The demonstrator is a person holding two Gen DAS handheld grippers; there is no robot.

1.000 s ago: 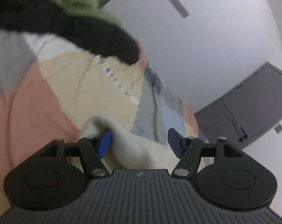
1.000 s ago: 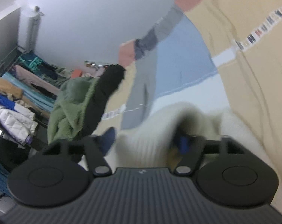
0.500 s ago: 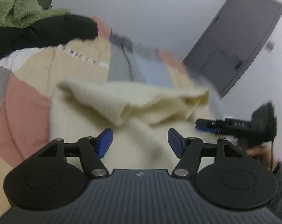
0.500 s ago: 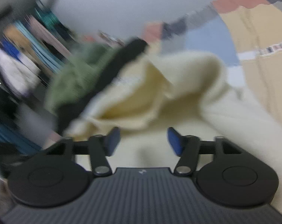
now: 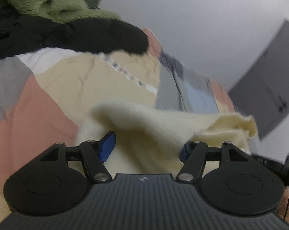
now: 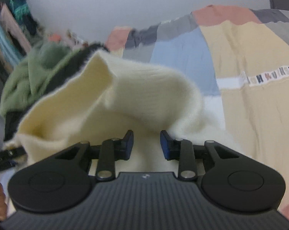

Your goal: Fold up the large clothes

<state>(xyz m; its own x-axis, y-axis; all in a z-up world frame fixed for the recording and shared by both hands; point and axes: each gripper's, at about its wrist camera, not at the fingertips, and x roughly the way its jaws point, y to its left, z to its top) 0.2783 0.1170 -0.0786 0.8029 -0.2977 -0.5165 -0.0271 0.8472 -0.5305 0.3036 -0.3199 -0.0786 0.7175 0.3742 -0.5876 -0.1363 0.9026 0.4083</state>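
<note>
A cream knit sweater [image 5: 144, 126] lies bunched on a patchwork bedspread [image 5: 48, 99]. My left gripper [image 5: 146, 147] is open, its blue pads wide apart, with a fold of the sweater rising between them and hiding most of the right pad. In the right wrist view the sweater [image 6: 136, 88] humps up in a raised fold just ahead of my right gripper [image 6: 146, 143]. Its blue pads stand apart with sweater fabric between them; it is open, partly narrowed.
A pile of green fleece [image 5: 54, 2] and black clothing [image 5: 77, 36] lies at the far left of the bed, also in the right wrist view [image 6: 33, 78]. A grey cabinet [image 5: 265, 95] stands by the white wall. Hanging clothes [image 6: 8, 25] fill the left background.
Both grippers swung back toward the sweater. A sweater fold has risen between the left pads. The right pads have moved closer together around the fabric.
</note>
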